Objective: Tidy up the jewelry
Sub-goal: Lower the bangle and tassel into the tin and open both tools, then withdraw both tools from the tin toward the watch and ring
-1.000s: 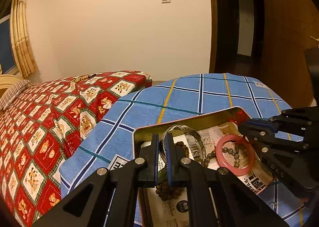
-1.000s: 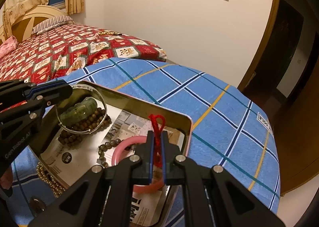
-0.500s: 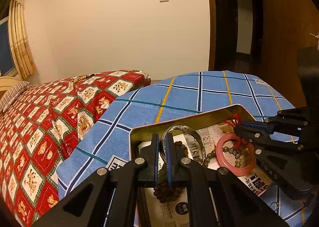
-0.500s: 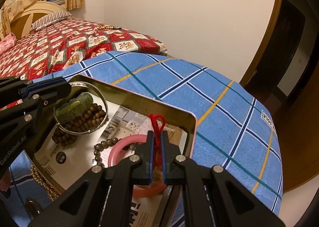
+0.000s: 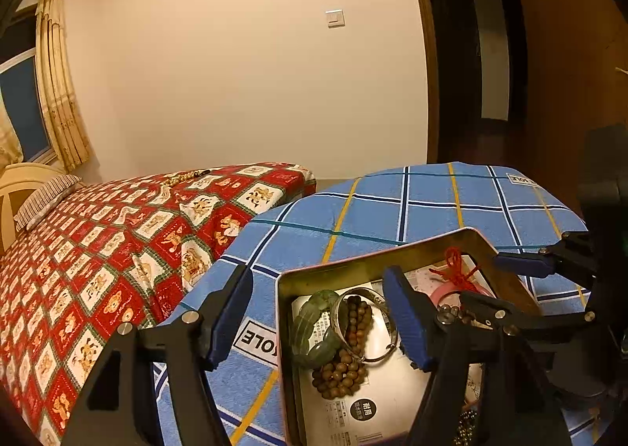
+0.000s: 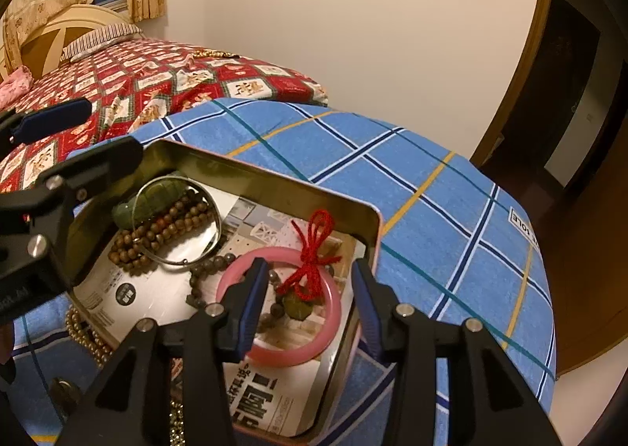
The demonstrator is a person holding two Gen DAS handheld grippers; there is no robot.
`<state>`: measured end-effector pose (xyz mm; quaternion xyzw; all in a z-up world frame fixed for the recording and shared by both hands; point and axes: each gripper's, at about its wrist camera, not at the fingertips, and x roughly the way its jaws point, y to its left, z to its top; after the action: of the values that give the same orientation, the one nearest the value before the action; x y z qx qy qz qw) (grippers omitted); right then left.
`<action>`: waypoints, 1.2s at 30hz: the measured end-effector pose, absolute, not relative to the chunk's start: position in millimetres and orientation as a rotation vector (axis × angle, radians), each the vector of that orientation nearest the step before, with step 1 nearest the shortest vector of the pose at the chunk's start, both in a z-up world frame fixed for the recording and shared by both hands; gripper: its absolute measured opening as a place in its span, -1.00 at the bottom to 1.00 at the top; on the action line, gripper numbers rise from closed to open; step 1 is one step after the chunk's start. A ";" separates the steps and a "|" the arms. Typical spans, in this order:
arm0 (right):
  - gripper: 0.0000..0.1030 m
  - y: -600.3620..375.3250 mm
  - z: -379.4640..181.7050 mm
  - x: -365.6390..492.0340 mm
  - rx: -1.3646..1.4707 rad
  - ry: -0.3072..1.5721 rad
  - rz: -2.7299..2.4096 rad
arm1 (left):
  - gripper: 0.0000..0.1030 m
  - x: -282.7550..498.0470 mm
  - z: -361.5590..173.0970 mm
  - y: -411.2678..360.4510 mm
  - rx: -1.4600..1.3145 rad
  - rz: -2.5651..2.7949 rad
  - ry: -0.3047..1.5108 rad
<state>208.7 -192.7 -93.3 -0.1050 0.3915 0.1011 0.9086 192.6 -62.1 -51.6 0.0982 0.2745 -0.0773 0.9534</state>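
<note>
The left gripper (image 5: 320, 312) had just been opening; its jaws stood released, astride the tin's near corner, nothing pinched. The right gripper (image 6: 310, 304) had likewise just been spreading, its jaws apart above the pink bangle (image 6: 276, 350) and the red knotted cord (image 6: 312, 250), gripping neither. The metal tin (image 6: 274, 187) sat on the blue checked cloth (image 6: 431, 218) at lower centre. Only the left view showed the green bead bracelet (image 5: 314, 328) clearly beside the silver bangle (image 5: 376, 357) and brown wooden beads (image 5: 341, 375). Only the right view showed the gold bead strand (image 6: 84, 336) outside the tin, lower left.
</note>
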 end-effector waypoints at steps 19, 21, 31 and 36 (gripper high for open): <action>-0.09 -184.0 -91.1 194.4 -0.228 0.803 0.209 | 0.34 189.7 -58.2 -54.9 0.182 -0.146 0.590; -0.09 -184.6 -91.1 193.0 -0.225 0.805 0.210 | 0.34 188.5 -58.3 -55.0 0.183 -0.145 0.591; -0.05 -188.0 -86.9 178.0 -0.216 0.801 0.208 | 0.34 173.7 -54.9 -53.1 0.182 -0.146 0.591; -0.02 -191.7 -84.8 163.2 -0.226 0.796 0.202 | 0.34 157.3 -53.0 -45.7 0.176 -0.146 0.589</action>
<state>163.2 -191.7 -84.8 -0.1097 0.3861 0.0978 0.9107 157.3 -45.7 -53.0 0.0868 0.2896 -0.0719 0.9505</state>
